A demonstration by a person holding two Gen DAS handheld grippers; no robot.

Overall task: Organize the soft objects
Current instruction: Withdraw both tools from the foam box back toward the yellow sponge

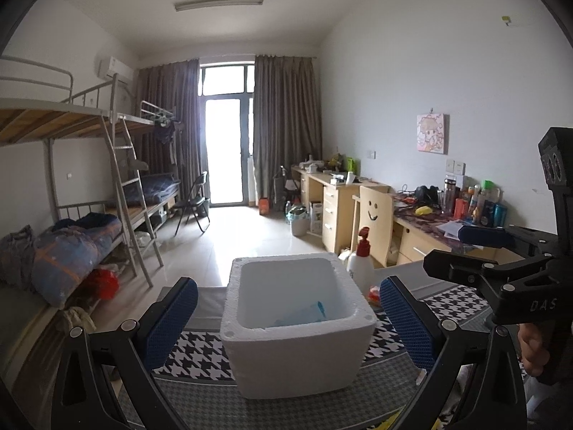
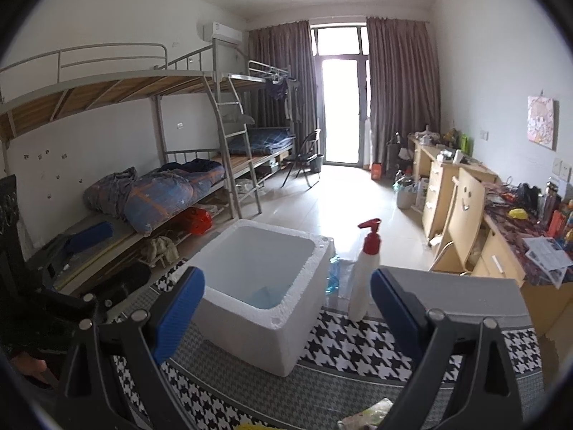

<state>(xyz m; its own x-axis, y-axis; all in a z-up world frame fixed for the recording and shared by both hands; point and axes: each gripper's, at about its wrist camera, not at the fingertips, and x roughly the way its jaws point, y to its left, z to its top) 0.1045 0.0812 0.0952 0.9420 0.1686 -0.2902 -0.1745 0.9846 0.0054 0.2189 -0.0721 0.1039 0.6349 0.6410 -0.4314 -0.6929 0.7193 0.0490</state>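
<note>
Both grippers spread wide, nothing between the blue pads: left gripper point(image 1: 288, 317) framing the white foam box point(image 1: 297, 354) head-on, right gripper point(image 2: 288, 304) aimed at the same box point(image 2: 265, 337) from its right front corner. Right gripper also visible in the left wrist view point(image 1: 465, 251), raised to the right of the box, blue pad showing, part of a hand point(image 1: 533, 344) on its grip.

Foam box open-topped, standing on a black-and-white houndstooth cloth point(image 1: 200, 354), with something light blue point(image 1: 304, 315) lying at the bottom against the near wall; too little shown to name it. Same pale blue patch low inside the box in the right wrist view point(image 2: 265, 295).

Just behind the box on its right, a white pump bottle with a red top point(image 2: 365, 279), upright; beside it a small orange item point(image 1: 374, 294), unclear what. Clear blue plastic point(image 2: 333, 272) against the box's far side. At the lower edge of the right wrist view, in front of the box, a yellowish crumpled item point(image 2: 376, 412), mostly hidden.

Beyond the box: tiled floor point(image 1: 229, 233), metal bunk beds point(image 1: 89, 143) with rolled blue bedding point(image 1: 68, 254) to the left, wooden desks point(image 1: 336, 197) and a chair with a smiley face point(image 1: 374, 211) to the right, curtained balcony door point(image 1: 225, 143) at the far end.
</note>
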